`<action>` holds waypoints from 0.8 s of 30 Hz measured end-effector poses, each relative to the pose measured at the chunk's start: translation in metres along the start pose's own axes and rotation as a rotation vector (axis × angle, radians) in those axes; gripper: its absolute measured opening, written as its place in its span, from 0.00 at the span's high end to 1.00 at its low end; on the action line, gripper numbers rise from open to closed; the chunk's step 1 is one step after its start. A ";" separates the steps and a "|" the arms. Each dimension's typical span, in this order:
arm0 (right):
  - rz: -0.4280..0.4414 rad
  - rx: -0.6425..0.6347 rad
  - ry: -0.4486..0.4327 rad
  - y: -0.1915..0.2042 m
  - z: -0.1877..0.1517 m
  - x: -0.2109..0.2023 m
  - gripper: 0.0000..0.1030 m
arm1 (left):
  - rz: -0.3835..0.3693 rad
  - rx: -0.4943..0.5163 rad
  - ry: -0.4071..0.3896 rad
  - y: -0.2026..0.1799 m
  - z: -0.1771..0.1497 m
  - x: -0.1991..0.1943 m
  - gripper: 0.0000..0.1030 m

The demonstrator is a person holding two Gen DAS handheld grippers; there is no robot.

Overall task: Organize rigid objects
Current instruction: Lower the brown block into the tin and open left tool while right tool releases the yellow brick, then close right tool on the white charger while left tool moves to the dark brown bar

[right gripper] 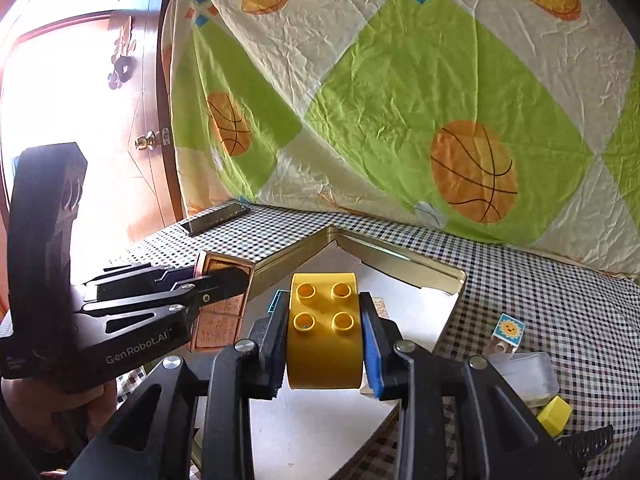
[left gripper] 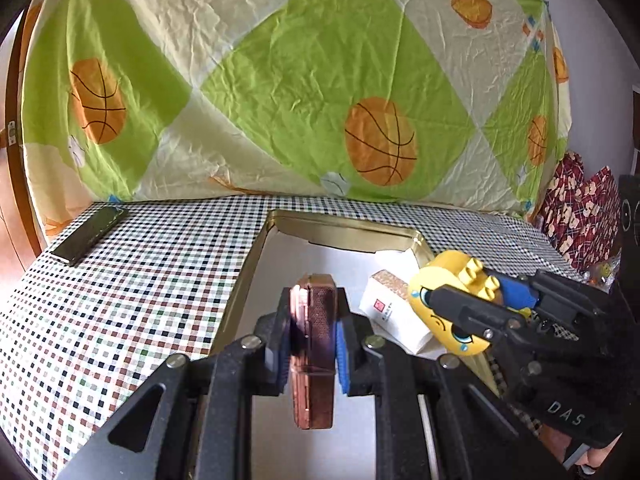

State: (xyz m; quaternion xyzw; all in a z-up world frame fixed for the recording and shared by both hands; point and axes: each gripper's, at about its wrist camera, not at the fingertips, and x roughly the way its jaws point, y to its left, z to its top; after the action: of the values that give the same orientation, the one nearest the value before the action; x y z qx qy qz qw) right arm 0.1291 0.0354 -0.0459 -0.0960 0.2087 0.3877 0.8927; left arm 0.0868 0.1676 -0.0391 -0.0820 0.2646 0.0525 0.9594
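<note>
My left gripper (left gripper: 311,354) is shut on a flat copper-coloured case (left gripper: 314,308), held on edge above the gold tin tray (left gripper: 256,248). It also shows in the right wrist view (right gripper: 224,280), where the case (right gripper: 218,322) faces the camera. My right gripper (right gripper: 325,340) is shut on a rounded yellow toy brick (right gripper: 324,344) with studs, held over the tray (right gripper: 452,280). In the left wrist view that brick (left gripper: 448,300) has a cartoon face and hangs over the tray's right side. A white box (left gripper: 394,312) lies inside the tray.
A dark flat bar (left gripper: 90,234) lies on the checkered tablecloth (left gripper: 120,300) at the far left. A small sun-printed brick (right gripper: 508,330), a clear block (right gripper: 528,376) and a yellow cube (right gripper: 554,420) lie right of the tray. A basketball-print sheet (left gripper: 320,80) hangs behind.
</note>
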 end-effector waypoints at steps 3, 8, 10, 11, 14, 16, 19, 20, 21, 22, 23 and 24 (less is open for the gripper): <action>-0.009 -0.019 0.041 0.002 0.001 0.017 0.67 | 0.016 0.013 0.044 0.003 0.004 0.012 0.84; -0.030 -0.039 0.080 0.001 0.003 0.035 0.67 | 0.053 0.029 0.089 0.003 0.007 0.027 0.84; -0.039 -0.043 0.090 0.000 0.003 0.041 0.67 | 0.064 0.037 0.103 0.004 0.009 0.033 0.84; -0.034 -0.042 0.101 -0.001 0.004 0.044 0.67 | 0.064 0.038 0.113 0.005 0.010 0.036 0.84; -0.048 -0.030 0.093 -0.005 0.007 0.044 0.57 | 0.091 0.031 0.107 0.007 0.011 0.037 0.67; -0.051 -0.011 0.071 -0.010 0.007 0.037 0.43 | 0.133 0.022 0.072 0.009 0.012 0.031 0.43; -0.053 0.016 0.043 -0.018 0.006 0.022 0.40 | 0.144 -0.002 -0.004 0.011 0.011 0.015 0.21; -0.055 0.018 0.032 -0.021 0.004 0.014 0.40 | 0.144 -0.011 -0.017 0.011 0.010 0.011 0.20; -0.060 0.016 0.021 -0.023 0.002 0.005 0.39 | 0.135 -0.021 -0.032 0.010 0.008 0.006 0.20; -0.070 0.012 0.010 -0.026 -0.001 -0.005 0.39 | 0.120 -0.030 -0.048 0.008 0.005 0.000 0.19; -0.083 0.010 -0.002 -0.030 -0.006 -0.016 0.39 | 0.111 -0.037 -0.067 0.005 0.000 -0.006 0.17; -0.096 0.009 -0.014 -0.035 -0.011 -0.028 0.38 | 0.102 -0.040 -0.084 0.001 -0.005 -0.012 0.15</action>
State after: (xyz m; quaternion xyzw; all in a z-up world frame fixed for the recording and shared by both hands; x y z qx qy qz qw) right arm 0.1343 -0.0100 -0.0428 -0.0989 0.1994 0.3442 0.9121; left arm 0.0742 0.1671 -0.0378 -0.0853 0.2266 0.1101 0.9640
